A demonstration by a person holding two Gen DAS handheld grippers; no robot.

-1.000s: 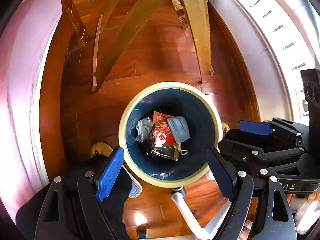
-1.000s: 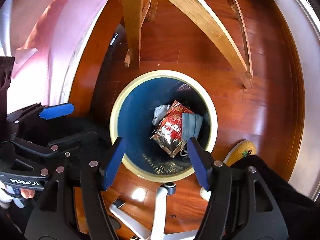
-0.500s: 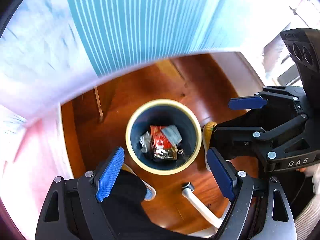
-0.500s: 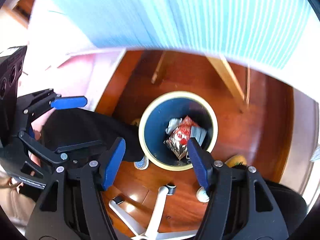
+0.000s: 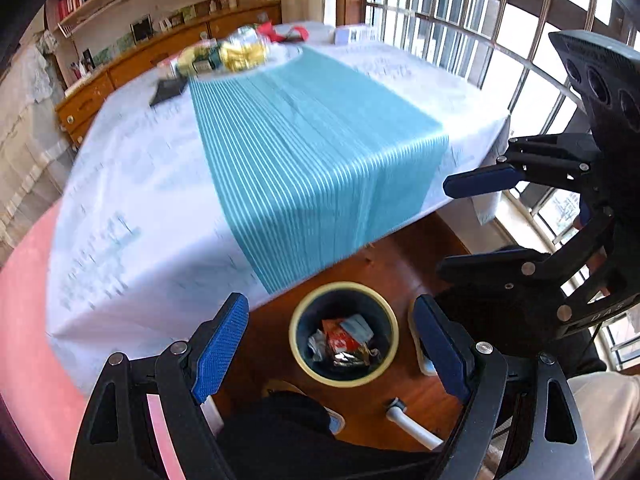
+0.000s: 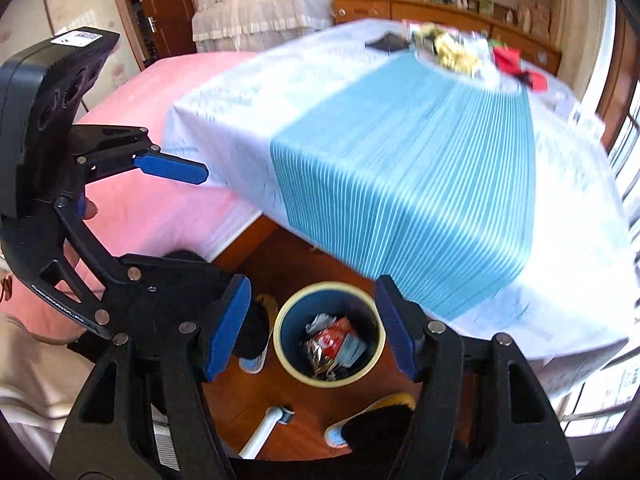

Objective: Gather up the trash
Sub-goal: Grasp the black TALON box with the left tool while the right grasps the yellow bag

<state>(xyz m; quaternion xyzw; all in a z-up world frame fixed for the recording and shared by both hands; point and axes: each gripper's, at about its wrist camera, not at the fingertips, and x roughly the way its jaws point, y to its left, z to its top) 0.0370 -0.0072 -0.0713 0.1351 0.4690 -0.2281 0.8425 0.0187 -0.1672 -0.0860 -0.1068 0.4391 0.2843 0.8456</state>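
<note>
- Both grippers, left gripper (image 5: 330, 346) and right gripper (image 6: 312, 332), now up above the table (image 5: 120, 184); jaws wide apart, empty.
- Bin (image 5: 298, 344) below holds wrappers; far-end clutter (image 5: 236, 54), blurred, is probably next trash.

a table (image 5: 132, 184) under a white cloth with a teal striped runner (image 5: 316, 160) stands on a wood floor (image 5: 384, 264). barred windows (image 5: 460, 12) let in daylight; a wooden sideboard (image 6: 404, 8) lines the far wall.

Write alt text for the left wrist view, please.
Open, empty left gripper hangs above a cream-rimmed blue bin on the wood floor, holding a red wrapper and other trash. Behind it, a table with a teal striped runner; right gripper at right.
</note>
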